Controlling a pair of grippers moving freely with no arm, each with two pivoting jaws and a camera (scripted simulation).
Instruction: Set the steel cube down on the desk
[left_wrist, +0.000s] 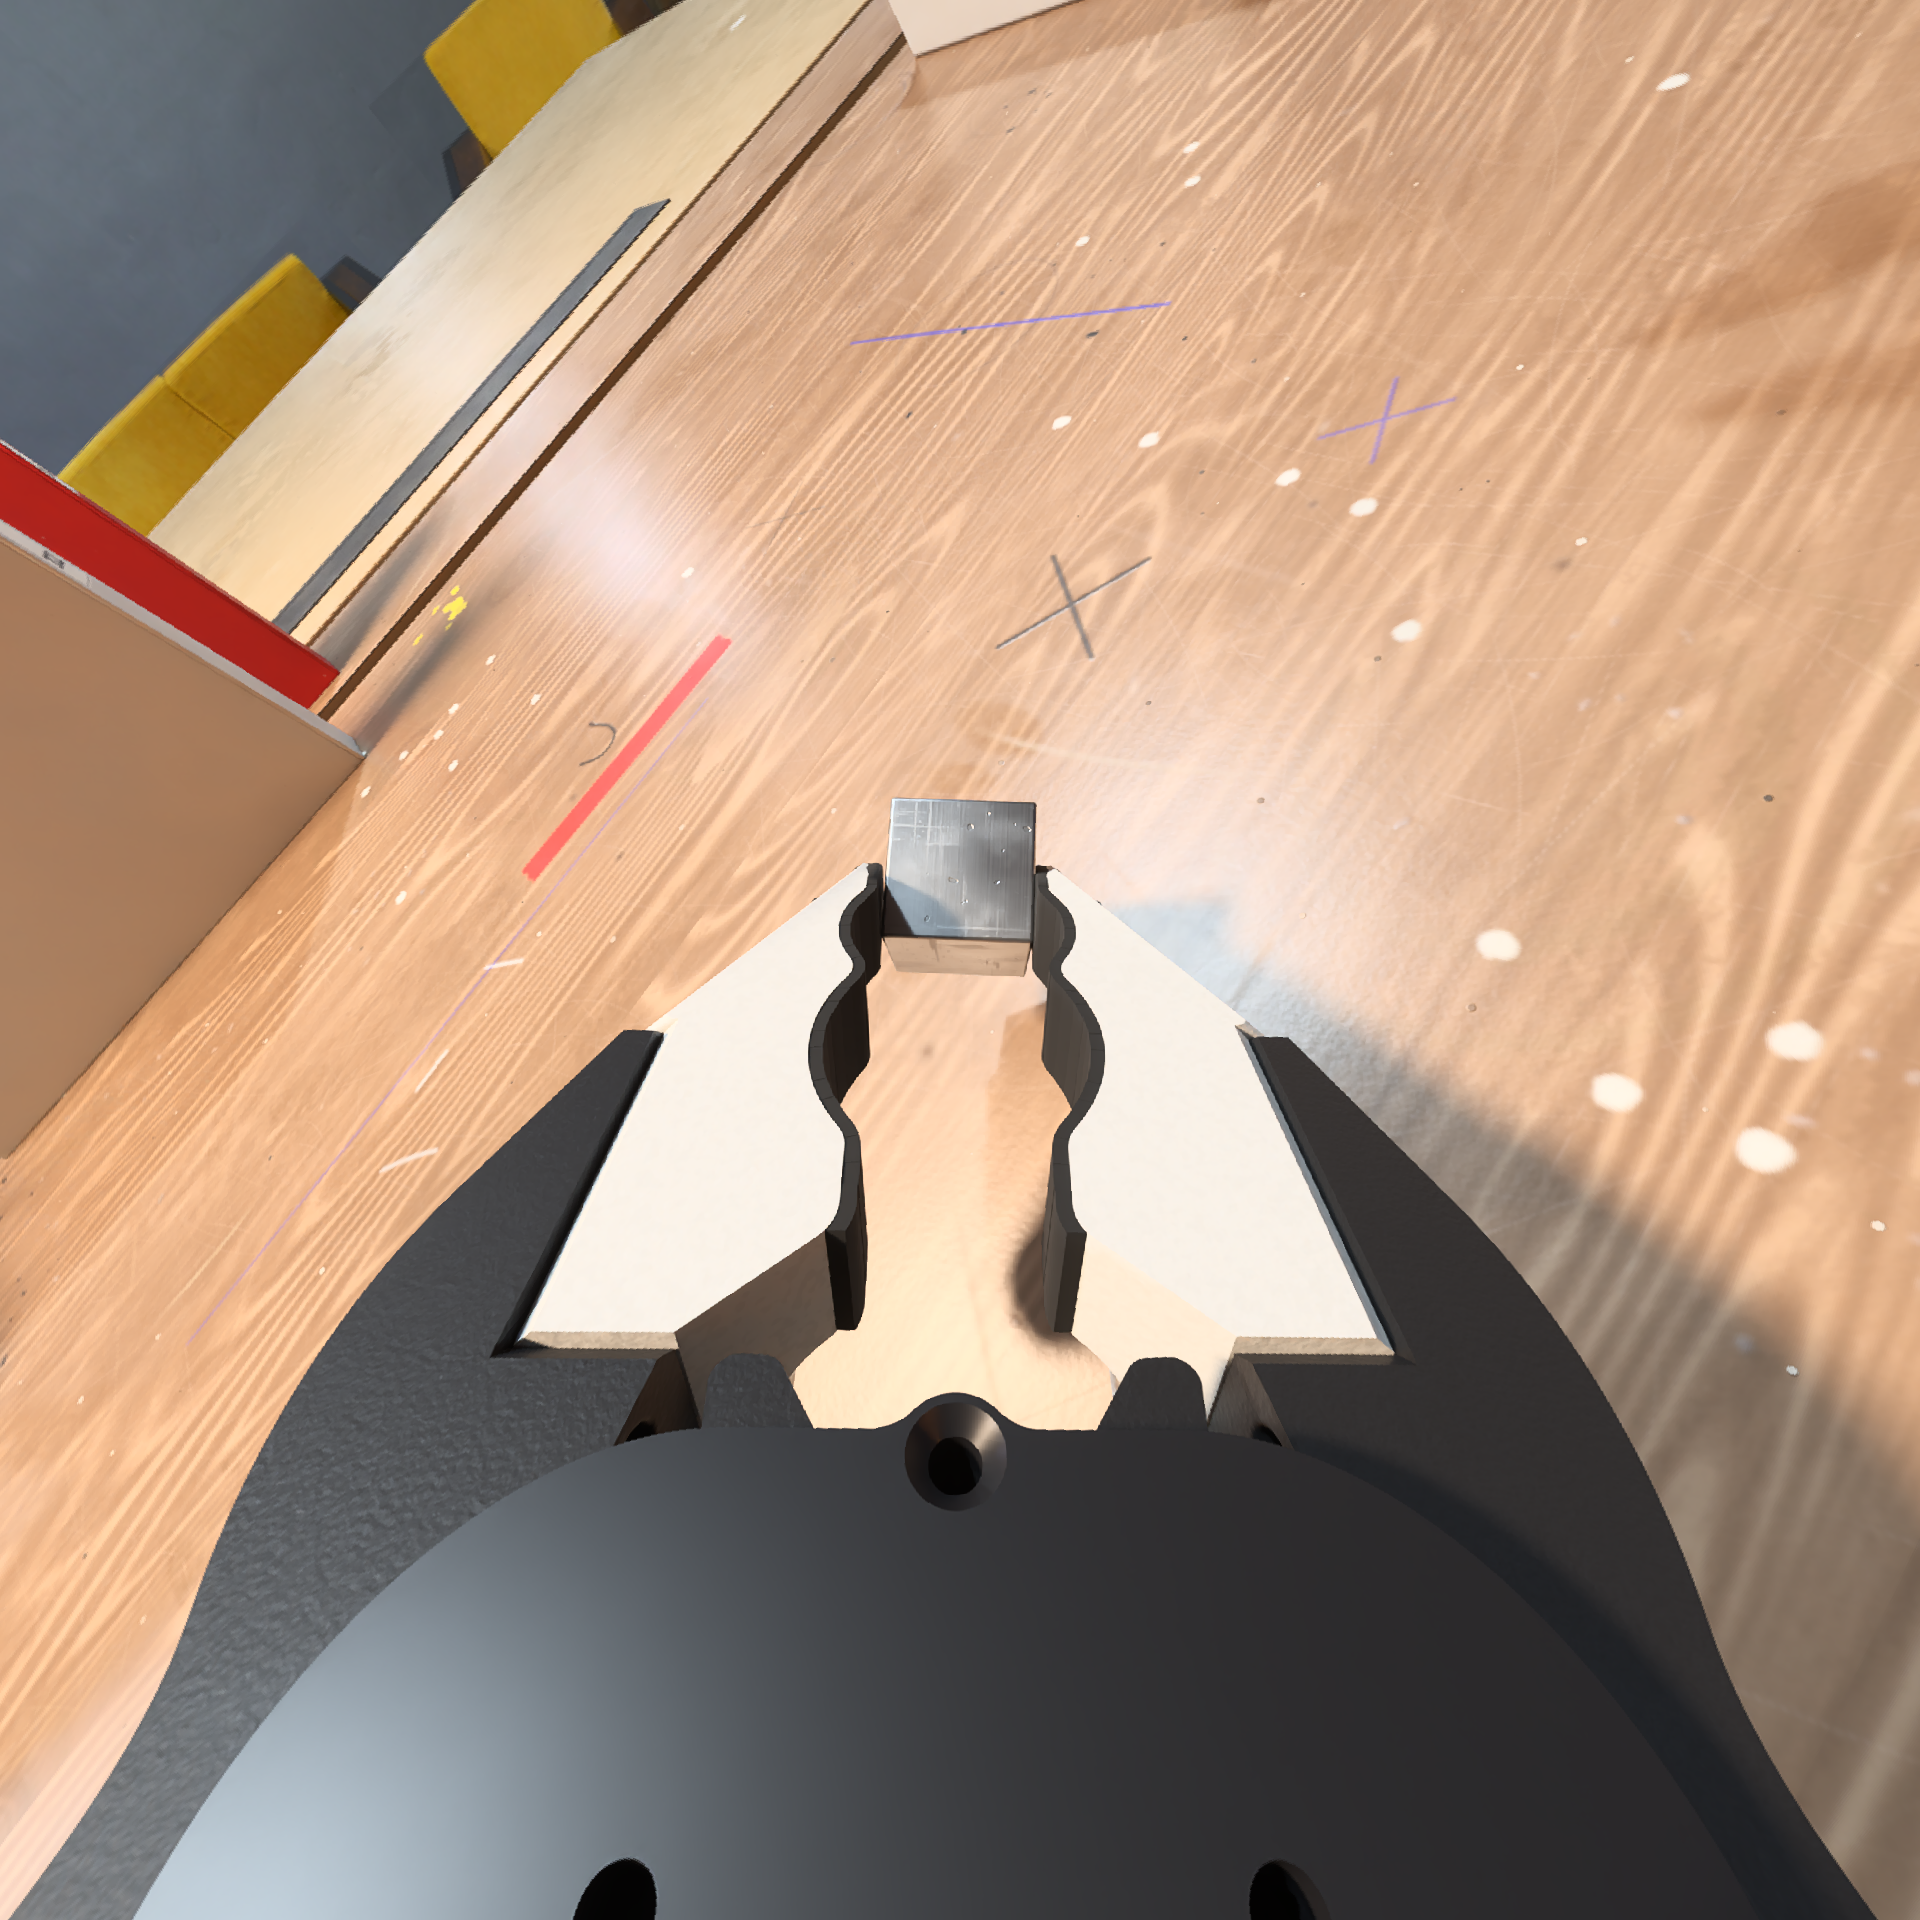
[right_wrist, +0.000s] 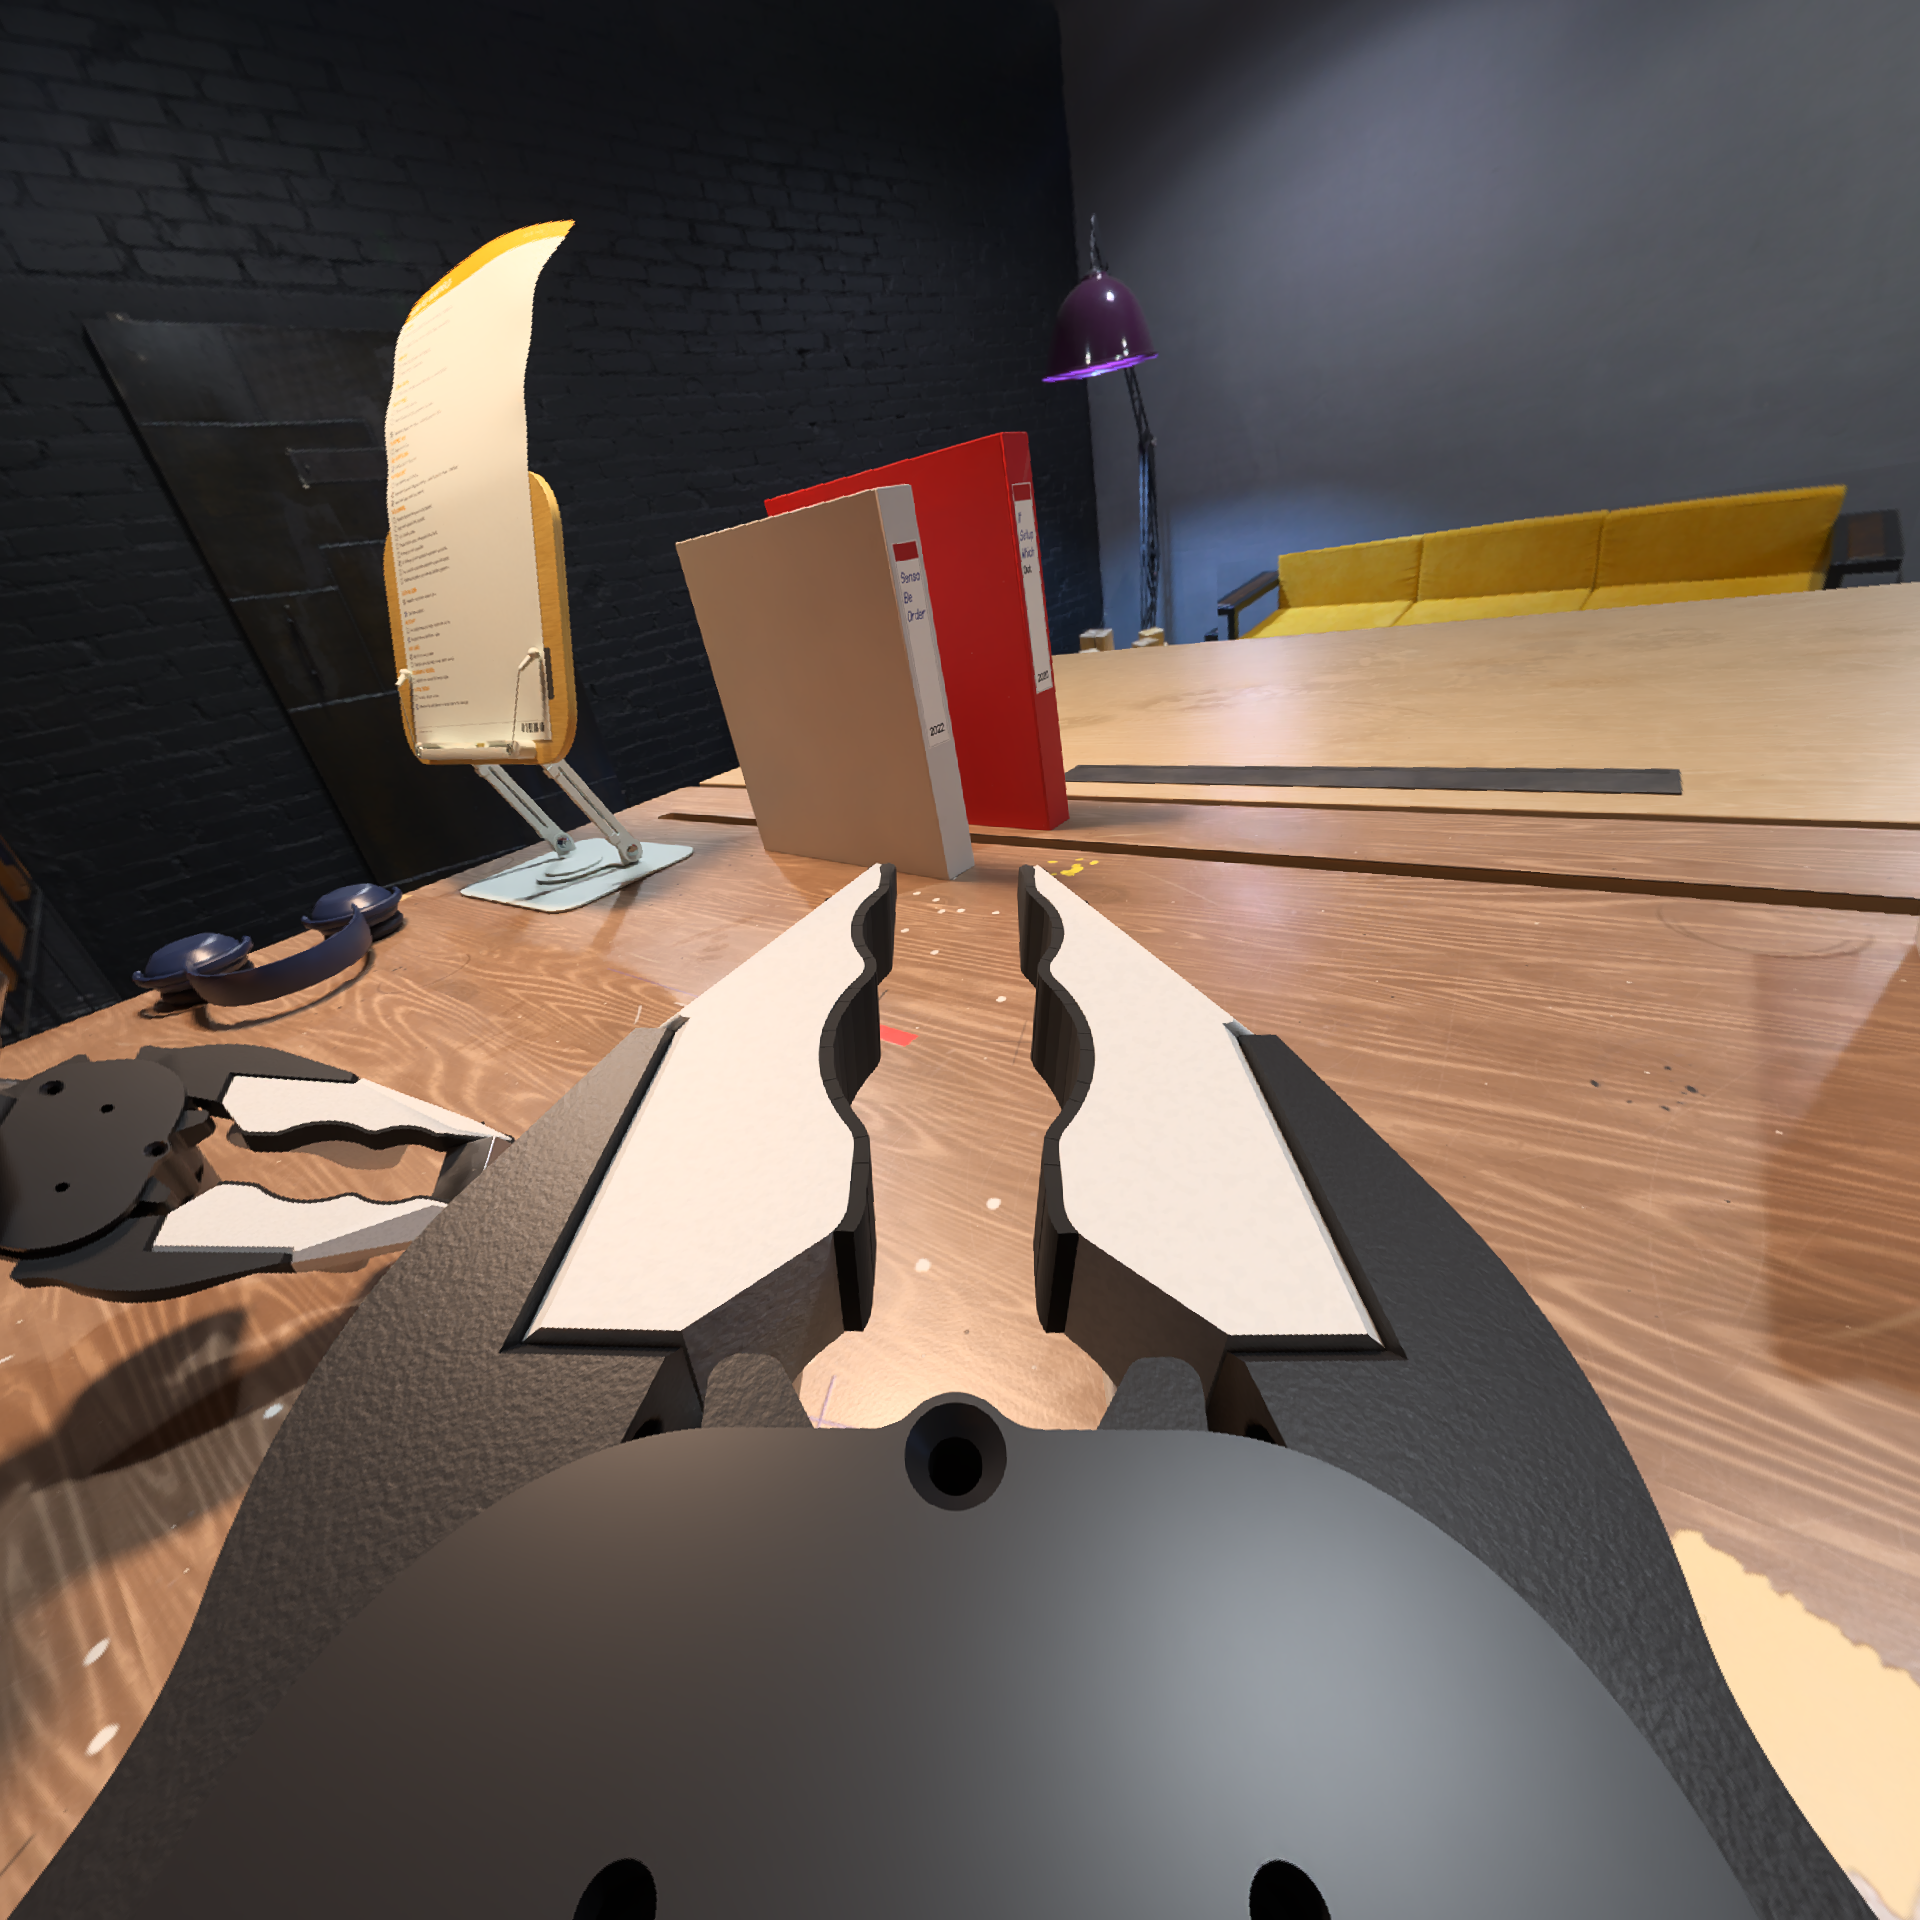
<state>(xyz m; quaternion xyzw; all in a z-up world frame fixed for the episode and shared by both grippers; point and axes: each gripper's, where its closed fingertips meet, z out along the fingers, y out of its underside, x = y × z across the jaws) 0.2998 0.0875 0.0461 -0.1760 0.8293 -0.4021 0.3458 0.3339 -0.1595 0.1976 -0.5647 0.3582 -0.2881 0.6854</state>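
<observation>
— While clamped at the tips of the left gripper (left_wrist: 958, 883), one steel cube (left_wrist: 961, 873), top face brushed and speckled, pinched between both fingertips (left_wrist: 862, 894). Cannot tell whether resting on the desk (left_wrist: 1455, 623) or just above it.

— And the right gripper (right_wrist: 956, 883)?

— Parted at the tips, holding nothing, pointed over bare wood toward the binders. Two grippers in all; the left one also visible at the lower left of the right wrist view, low over the desk.

— Marks on the wood, counted near to far?

— One red strip (left_wrist: 623, 758) left of the cube, one dark cross (left_wrist: 1075, 606) beyond it, one purple cross (left_wrist: 1384, 416) farther right, one purple line (left_wrist: 1008, 322) past that. Pale paint flecks scattered throughout, too many to count.

— Other things on the desk?

— One pair of dark blue headphones (right_wrist: 265, 951) lying flat at the left. One document stand (right_wrist: 540, 717) on a pale base, holding one curled sheet. Two binders upright and touching: one tan binder (right_wrist: 821, 675) in front, one red binder (right_wrist: 987, 623) behind.

— Surface and room?

— Glossy, strongly grained brown wood, then a paler tabletop (right_wrist: 1507, 686) beyond a seam, with one dark flat strip (right_wrist: 1371, 779) on it. Farther still, one yellow sofa (right_wrist: 1538, 561), one purple hanging lamp (right_wrist: 1099, 327), a black brick wall (right_wrist: 727, 208) at left and a grey wall at right.
</observation>
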